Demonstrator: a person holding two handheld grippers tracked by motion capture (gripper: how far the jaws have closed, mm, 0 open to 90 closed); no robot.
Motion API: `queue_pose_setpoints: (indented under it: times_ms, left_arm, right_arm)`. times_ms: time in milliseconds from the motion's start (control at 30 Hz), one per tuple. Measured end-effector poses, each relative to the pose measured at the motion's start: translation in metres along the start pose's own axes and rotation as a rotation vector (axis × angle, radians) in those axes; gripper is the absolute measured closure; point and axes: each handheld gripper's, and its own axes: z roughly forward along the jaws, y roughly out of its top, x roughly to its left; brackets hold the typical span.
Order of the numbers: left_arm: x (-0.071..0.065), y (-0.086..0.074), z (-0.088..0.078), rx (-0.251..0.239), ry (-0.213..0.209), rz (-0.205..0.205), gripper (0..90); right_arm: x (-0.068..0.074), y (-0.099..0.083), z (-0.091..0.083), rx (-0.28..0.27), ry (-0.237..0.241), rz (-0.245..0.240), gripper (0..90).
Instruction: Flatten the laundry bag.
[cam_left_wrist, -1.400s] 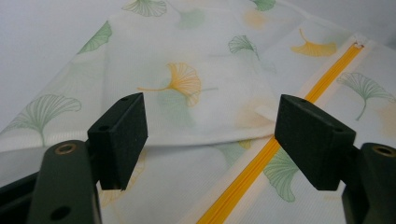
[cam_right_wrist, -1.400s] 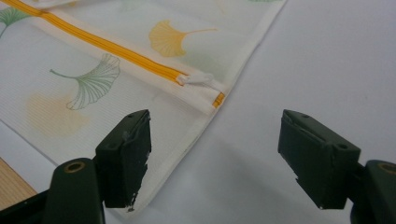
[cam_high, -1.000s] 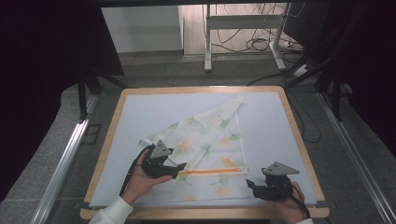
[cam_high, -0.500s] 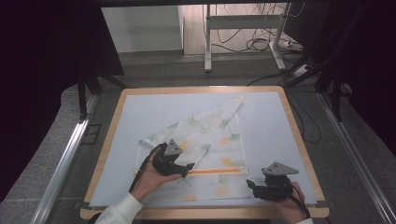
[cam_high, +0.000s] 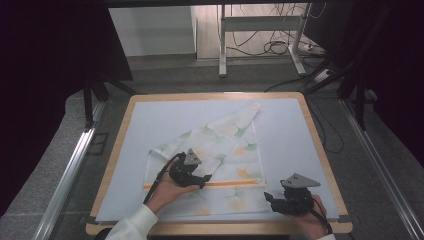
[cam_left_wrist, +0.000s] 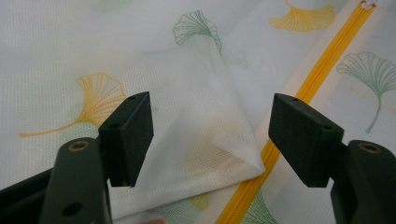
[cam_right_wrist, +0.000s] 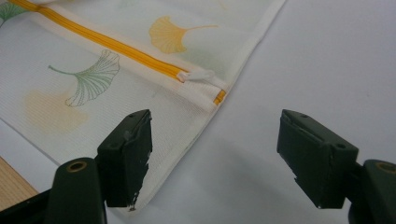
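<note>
A white mesh bag (cam_high: 225, 145) printed with ginkgo leaves lies partly folded on the table, an orange zipper (cam_high: 235, 183) running across its near part. My left gripper (cam_high: 202, 179) is over the bag's middle, just left of the zipper. In the left gripper view it (cam_left_wrist: 212, 135) stands open, with a folded corner of the bag (cam_left_wrist: 224, 140) lying between the jaws and the zipper (cam_left_wrist: 322, 60) to the right. My right gripper (cam_high: 270, 197) hovers open at the bag's near right corner. In the right gripper view it (cam_right_wrist: 219, 154) straddles the bag's edge, with the zipper pull (cam_right_wrist: 198, 74) just ahead.
The pale mat (cam_high: 290, 130) covers a table with a wooden rim (cam_high: 320, 150). Bare mat lies to the right of the bag and behind it. Metal rails and a desk frame with cables stand on the floor beyond.
My left gripper has moved right and forward over the bag, to the folded corner by the zipper. The right gripper has stayed put.
</note>
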Motion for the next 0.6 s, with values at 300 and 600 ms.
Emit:
queue_pose_setpoints:
  times_ms: [300, 600]
  left_arm:
    - [0.000, -0.001, 0.009, 0.029, -0.017, -0.010, 33.8]
    - [0.000, 0.000, 0.018, 0.063, -0.044, -0.010, 40.0]
  right_arm:
    - [0.001, 0.000, 0.001, 0.003, -0.002, -0.003, 26.1]
    - [0.001, 0.000, 0.000, 0.003, -0.001, -0.002, 26.1]
